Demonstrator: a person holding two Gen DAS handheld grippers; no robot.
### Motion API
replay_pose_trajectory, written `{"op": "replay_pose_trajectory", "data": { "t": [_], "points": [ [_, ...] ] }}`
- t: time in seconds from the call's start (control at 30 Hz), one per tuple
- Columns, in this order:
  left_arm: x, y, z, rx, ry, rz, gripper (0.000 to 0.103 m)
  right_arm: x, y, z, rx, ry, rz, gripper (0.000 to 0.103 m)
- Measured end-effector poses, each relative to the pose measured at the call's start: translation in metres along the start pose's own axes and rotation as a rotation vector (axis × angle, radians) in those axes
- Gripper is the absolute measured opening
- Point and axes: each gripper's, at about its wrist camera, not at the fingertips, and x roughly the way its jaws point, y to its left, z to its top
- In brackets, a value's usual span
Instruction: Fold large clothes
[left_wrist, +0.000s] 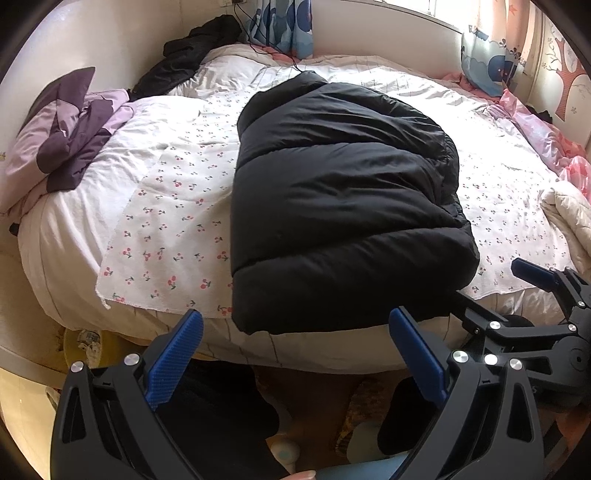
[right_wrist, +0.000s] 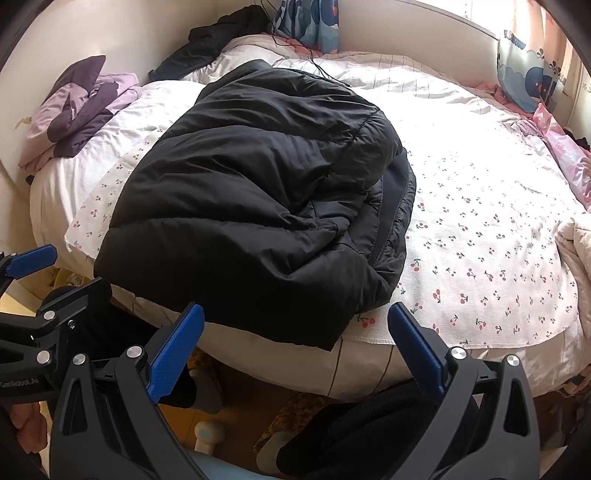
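Note:
A large black puffer jacket (left_wrist: 340, 206) lies folded into a thick bundle on the cherry-print sheet (left_wrist: 162, 229) of the bed, its near edge hanging over the bed's front side. It also shows in the right wrist view (right_wrist: 251, 192). My left gripper (left_wrist: 295, 332) is open and empty, held just in front of the jacket's near edge. My right gripper (right_wrist: 295, 325) is open and empty, also just short of that edge. The right gripper shows at the right of the left wrist view (left_wrist: 484, 291), and one pad of the left gripper shows at the left of the right wrist view (right_wrist: 33, 260).
A purple and lilac garment (left_wrist: 70, 136) lies folded at the bed's far left. A black garment (left_wrist: 192, 48) is heaped by the headboard wall. A cream blanket (left_wrist: 569, 210) and pink bedding (left_wrist: 546, 136) lie at the right. Slippers and the person's legs are on the floor below.

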Motion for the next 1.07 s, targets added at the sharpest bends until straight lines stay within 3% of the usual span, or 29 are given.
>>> {"op": "replay_pose_trajectory", "data": {
  "t": [0.43, 0.5, 0.7, 1.07],
  "points": [
    [-0.004, 0.008, -0.005, -0.040, 0.029, -0.023, 0.096, -0.008, 0.002, -0.004, -0.004, -0.014, 0.001, 0.096],
    [-0.009, 0.013, -0.007, -0.068, 0.006, -0.041, 0.096, -0.008, 0.003, -0.005, -0.006, -0.013, 0.001, 0.096],
    [-0.016, 0.017, -0.007, -0.069, -0.032, 0.016, 0.096, -0.008, 0.003, -0.007, -0.006, -0.012, 0.003, 0.096],
    [-0.012, 0.009, -0.009, -0.045, -0.007, 0.011, 0.096, -0.013, 0.003, -0.008, -0.009, -0.024, -0.007, 0.096]
  ]
}}
